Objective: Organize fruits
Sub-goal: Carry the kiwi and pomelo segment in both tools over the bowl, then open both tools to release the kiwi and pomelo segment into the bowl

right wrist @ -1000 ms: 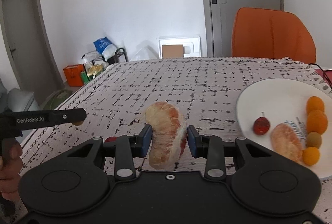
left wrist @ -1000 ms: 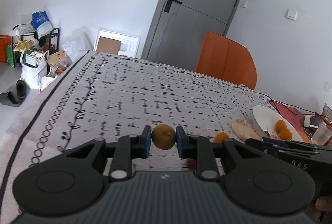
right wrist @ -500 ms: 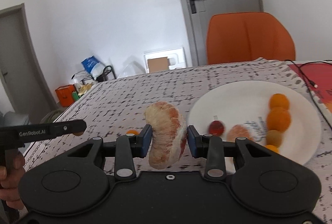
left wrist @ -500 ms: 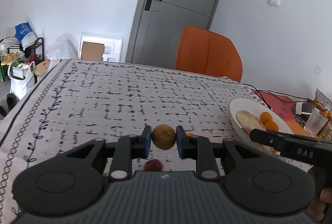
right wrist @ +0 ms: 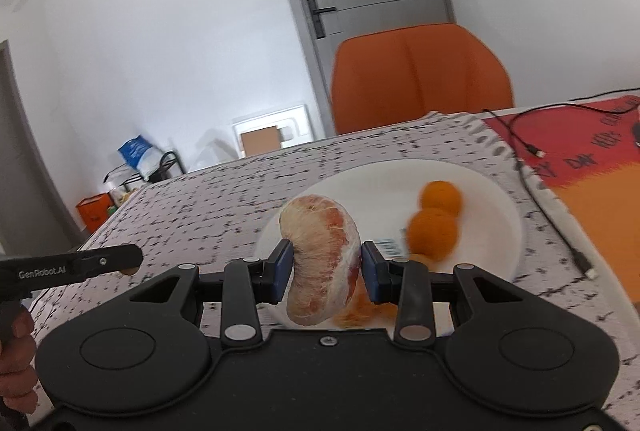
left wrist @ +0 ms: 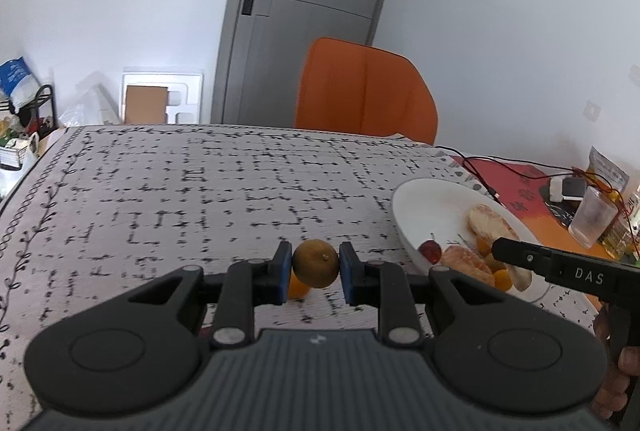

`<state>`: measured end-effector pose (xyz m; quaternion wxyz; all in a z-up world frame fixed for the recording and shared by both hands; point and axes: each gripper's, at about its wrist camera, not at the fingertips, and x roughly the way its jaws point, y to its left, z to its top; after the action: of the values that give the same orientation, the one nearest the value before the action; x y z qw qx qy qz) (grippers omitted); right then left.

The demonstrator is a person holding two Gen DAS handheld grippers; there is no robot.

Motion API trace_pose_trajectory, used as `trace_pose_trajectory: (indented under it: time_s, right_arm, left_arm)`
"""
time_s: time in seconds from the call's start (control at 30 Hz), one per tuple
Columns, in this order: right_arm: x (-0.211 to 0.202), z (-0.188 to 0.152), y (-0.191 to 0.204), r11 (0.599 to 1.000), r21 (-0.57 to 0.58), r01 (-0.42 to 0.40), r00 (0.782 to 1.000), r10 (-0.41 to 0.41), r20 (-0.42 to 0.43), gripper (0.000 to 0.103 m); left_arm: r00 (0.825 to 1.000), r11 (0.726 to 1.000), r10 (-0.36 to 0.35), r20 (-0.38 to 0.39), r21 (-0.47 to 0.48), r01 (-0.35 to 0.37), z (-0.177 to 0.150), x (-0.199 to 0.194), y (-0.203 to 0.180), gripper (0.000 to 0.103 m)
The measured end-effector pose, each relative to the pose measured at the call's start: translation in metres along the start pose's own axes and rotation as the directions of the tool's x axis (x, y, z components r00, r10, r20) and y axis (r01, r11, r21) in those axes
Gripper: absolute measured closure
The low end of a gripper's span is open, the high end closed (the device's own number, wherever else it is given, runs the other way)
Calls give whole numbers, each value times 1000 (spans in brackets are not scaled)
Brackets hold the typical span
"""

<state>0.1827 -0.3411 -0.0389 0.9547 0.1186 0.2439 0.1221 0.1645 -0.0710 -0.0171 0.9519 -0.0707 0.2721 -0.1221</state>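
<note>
the left gripper (left wrist: pixel 315 273) is clamped on a small brownish-orange fruit (left wrist: pixel 315 263), its blue pads (left wrist: pixel 282 273) pressed to either side, held above the patterned cloth (left wrist: pixel 200 199). just behind its left finger an orange (left wrist: pixel 297 289) peeks out on the cloth; the right view does not show this one. ahead and to the right of this gripper sits the white plate (left wrist: pixel 416 199), and only this view shows a red fruit (left wrist: pixel 430 250) with a stem and two peeled segments (left wrist: pixel 486 219) lying in it, with small orange pieces between them. the right gripper's finger crosses the plate's near edge here, so its tip is hidden.

the right gripper (right wrist: pixel 322 273) is closed on a large peeled pomelo segment (right wrist: pixel 320 263), which stands on end between the pads and hangs over the near rim of the plate (right wrist: pixel 360 183). beyond its right finger two oranges (right wrist: pixel 434 223) lie one behind the other in the plate, blurred. below the segment some orange pulp shows against the plate, too blurred to name. this view alone shows a black cable (right wrist: pixel 532 159) running along the red mat (right wrist: pixel 580 159) right of the plate. the left gripper's finger reaches in from the far left, beside the plate and apart from it.

an orange chair (left wrist: pixel 366 95) stands beyond the table in both views.
</note>
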Motion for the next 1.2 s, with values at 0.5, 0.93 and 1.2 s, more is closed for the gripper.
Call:
trace_pose_trajectory:
  time_s: [0.5,0.93,1.2]
  right_arm:
    - [-8,4,-51,994,85,74,997,-77,24,68]
    - [-6,6,-75,988,135,78,996,-82,20,60]
    - [-12,8,-77,993,113,40,999,-43,23,60]
  left_arm:
    - [999,996,-42,-21,71,44,8,29,-42,79]
    - [998,990,-55,-40,129,60,16,55,-69,79]
    - [997,986,-58,-47,153,65,22,72,-82,79]
